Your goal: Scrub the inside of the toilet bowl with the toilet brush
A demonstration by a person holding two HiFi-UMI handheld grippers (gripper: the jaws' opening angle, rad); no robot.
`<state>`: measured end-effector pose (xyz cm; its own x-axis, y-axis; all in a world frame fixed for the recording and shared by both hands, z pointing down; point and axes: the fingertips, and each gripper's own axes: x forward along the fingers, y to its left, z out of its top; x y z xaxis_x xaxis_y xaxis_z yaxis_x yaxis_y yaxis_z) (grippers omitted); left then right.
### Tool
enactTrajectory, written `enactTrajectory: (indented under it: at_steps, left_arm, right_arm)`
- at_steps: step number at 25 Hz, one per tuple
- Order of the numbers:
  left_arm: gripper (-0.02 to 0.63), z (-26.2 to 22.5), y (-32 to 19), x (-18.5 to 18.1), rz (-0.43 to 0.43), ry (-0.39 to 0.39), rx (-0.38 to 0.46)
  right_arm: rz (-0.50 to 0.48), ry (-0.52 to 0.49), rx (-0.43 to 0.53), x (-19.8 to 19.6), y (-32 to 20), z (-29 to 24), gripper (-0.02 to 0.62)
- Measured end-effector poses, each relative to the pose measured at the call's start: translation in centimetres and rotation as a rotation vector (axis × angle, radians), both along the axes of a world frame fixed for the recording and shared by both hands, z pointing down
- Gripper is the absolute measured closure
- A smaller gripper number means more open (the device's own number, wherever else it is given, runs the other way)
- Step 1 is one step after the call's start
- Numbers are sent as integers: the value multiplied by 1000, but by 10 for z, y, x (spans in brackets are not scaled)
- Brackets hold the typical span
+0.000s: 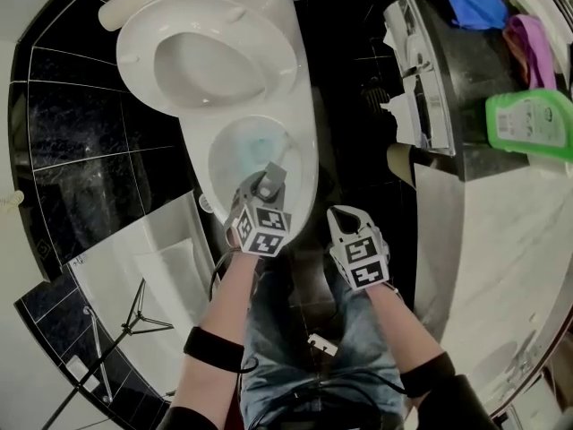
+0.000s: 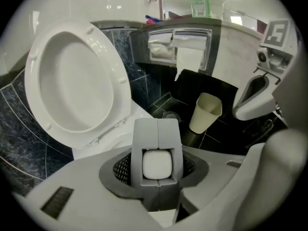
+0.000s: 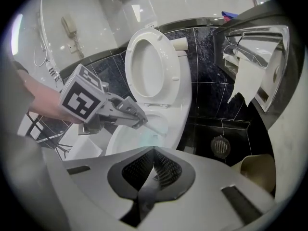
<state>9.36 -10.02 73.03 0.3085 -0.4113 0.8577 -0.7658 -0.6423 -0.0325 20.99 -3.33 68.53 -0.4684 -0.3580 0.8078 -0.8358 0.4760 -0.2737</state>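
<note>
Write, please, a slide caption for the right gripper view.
Left tool angles the toilet brush into the toilet bowl, seat raised; right tool shut.

The head view looks steeply down onto the toilet bowl (image 1: pixel 260 155). The left gripper view faces the raised seat (image 2: pixel 118 81) at close range. The right gripper view, farther back, shares that seat and the bin (image 3: pixel 255 170).

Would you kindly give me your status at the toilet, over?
Left gripper shut on brush, pointing into bowl. Right gripper shut, empty, clear of bowl. Seat up, nothing in the way.
</note>
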Motion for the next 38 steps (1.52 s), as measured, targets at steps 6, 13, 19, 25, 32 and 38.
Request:
enactTrajectory:
  at_steps: [6, 13, 19, 25, 32, 38]
  left_arm:
    - [430, 4, -50, -19, -71, -36, 24]
    - [430, 4, -80, -58, -107, -98, 42]
    - [431, -3, -72, -103, -135, -145, 49]
    - [431, -15, -44, -146, -112, -201, 41]
    - [431, -12, 23, -171, 48, -288, -74]
    - [431, -11, 86, -169, 185, -299, -184]
  right_arm:
    - [-6, 2, 8, 11, -15, 7, 578]
    - [-22, -1, 7, 4, -15, 16, 578]
    - [-45, -2, 4, -15, -5, 16, 578]
    - [-61, -8, 9, -39, 7, 4, 578]
    - [-70, -12, 10, -57, 24, -15, 578]
    - [-70, -4, 6, -59, 34, -24, 578]
